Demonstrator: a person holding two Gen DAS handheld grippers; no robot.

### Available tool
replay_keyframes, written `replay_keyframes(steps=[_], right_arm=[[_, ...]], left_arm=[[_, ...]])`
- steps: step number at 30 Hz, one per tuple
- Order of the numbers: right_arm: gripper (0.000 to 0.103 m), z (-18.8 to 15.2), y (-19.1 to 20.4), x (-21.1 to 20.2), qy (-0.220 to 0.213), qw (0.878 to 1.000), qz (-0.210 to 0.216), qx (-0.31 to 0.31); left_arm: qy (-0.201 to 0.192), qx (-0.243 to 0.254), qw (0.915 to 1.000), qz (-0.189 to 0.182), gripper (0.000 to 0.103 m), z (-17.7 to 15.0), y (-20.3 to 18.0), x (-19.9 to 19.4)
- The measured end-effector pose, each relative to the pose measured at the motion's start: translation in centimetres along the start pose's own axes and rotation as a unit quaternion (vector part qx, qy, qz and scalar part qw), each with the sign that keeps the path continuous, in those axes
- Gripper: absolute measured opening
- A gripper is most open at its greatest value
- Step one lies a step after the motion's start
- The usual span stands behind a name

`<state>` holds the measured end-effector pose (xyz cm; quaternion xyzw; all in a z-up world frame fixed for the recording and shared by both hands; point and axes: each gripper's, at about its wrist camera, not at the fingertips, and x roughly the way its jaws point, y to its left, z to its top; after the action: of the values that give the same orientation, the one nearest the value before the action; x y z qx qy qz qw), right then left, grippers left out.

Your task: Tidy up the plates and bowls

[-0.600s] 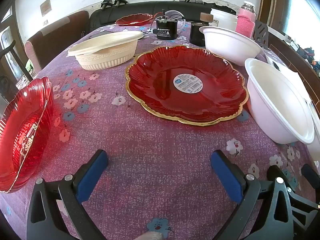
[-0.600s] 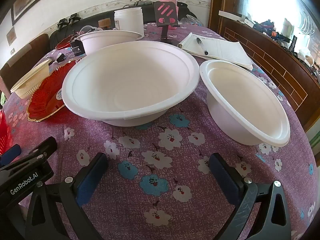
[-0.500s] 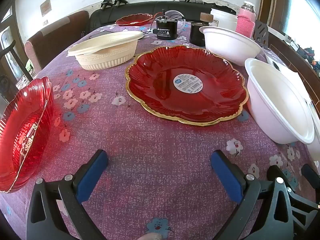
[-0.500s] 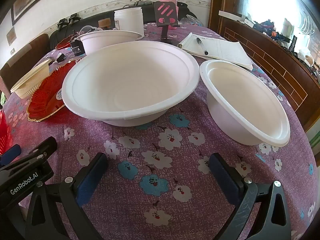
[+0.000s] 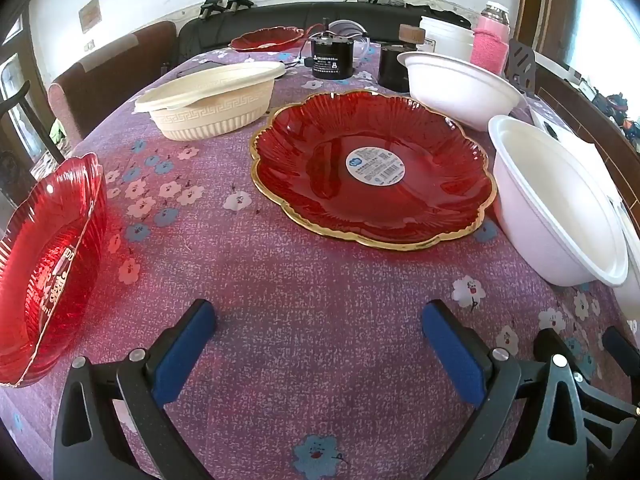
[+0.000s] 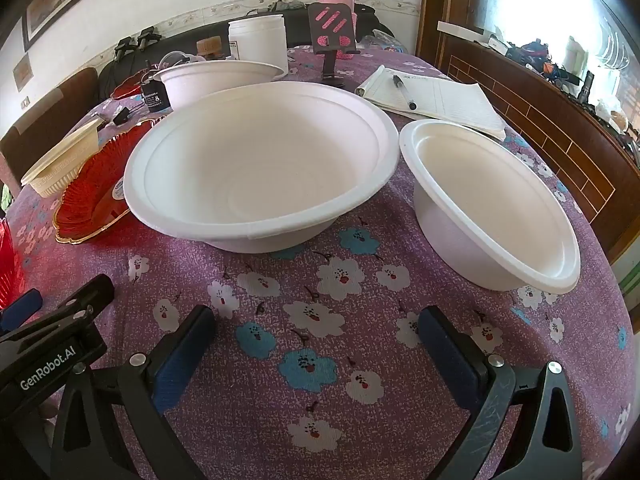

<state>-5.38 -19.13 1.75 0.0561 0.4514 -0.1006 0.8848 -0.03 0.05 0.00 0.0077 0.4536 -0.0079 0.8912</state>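
In the left wrist view a big red gold-rimmed plate (image 5: 372, 172) lies mid-table, with a red ribbed bowl (image 5: 44, 264) at the left edge and a cream patterned bowl (image 5: 212, 100) behind. White bowls stand at the right (image 5: 560, 208) and far right (image 5: 460, 88). My left gripper (image 5: 318, 320) hovers open over bare cloth, nothing between its fingers. In the right wrist view a large white bowl (image 6: 260, 164) sits straight ahead, a smaller white bowl (image 6: 488, 204) to its right and a third (image 6: 216, 80) behind. My right gripper (image 6: 316, 326) is open and empty above the cloth.
A purple flowered tablecloth (image 5: 320, 272) covers the round table. At the back stand a black device (image 5: 332, 60), a white tub (image 6: 258, 42), a pink bottle (image 5: 490, 46) and another red plate (image 5: 266, 40). A notepad with a pen (image 6: 432, 94) lies far right. The left gripper's body (image 6: 48, 344) shows at lower left.
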Motion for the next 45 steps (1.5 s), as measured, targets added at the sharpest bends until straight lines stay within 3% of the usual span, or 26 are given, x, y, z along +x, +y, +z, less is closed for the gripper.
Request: replay_keyframes(steps=[7,10,14,17,19,22,27,34,38,42,45], right_arm=[[0.102,0.1,-0.1,0.1,0.000,1.000,0.000,0.000],[0.102,0.1,-0.1,0.2,0.002,1.000,0.006,-0.005],[0.102,0.2,-0.2,0.4,0.037,0.998,0.036,-0.038],[0.102,-0.2,-0.6,0.3,0.058,0.997,0.026,-0.038],[0.102,-0.3,-0.5,0.4,0.068,0.996,0.026,-0.042],[0.102,-0.6,-0.4,0.3,0.069,0.996,0.029,-0.048],[0.102,-1.1,-0.4,-0.1,0.034,0.999,0.022,-0.031],[0.102,-0.9,0.5,-0.3,0.050,0.998,0.014,-0.032],[0.101,-1.0,-0.2,-1.3,0.071,0.996,0.040,-0.029],[0.100,-1.9,-2.0,-5.4,0.019,0.996,0.088,-0.016],[0.100,-2.4,-3.3,-7.8,-0.036,0.994,0.101,-0.008]], left_arm=[[0.003,0.002,1.0000,0.001,0.103,0.1,0.1,-0.2],[0.029,0.013,0.9995,-0.009,0.103,-0.5,0.8,-0.6],[0.052,0.057,0.9964,-0.035,0.103,-2.3,1.4,-2.0],[0.034,0.067,0.9964,-0.040,0.103,-3.9,1.9,-3.0],[0.020,0.068,0.9967,-0.041,0.103,-4.5,2.0,-3.3],[0.028,0.068,0.9967,-0.036,0.103,-5.2,2.0,-3.7],[0.028,0.059,0.9972,-0.036,0.103,-5.9,1.9,-4.4],[0.029,0.039,0.9986,-0.019,0.103,-6.3,1.9,-4.9],[0.060,0.053,0.9961,-0.038,0.103,-6.3,2.2,-5.4],[0.015,0.051,0.9979,-0.038,0.103,-6.3,3.3,-8.2],[-0.020,0.032,0.9968,-0.071,0.103,-5.6,4.3,-10.9]])
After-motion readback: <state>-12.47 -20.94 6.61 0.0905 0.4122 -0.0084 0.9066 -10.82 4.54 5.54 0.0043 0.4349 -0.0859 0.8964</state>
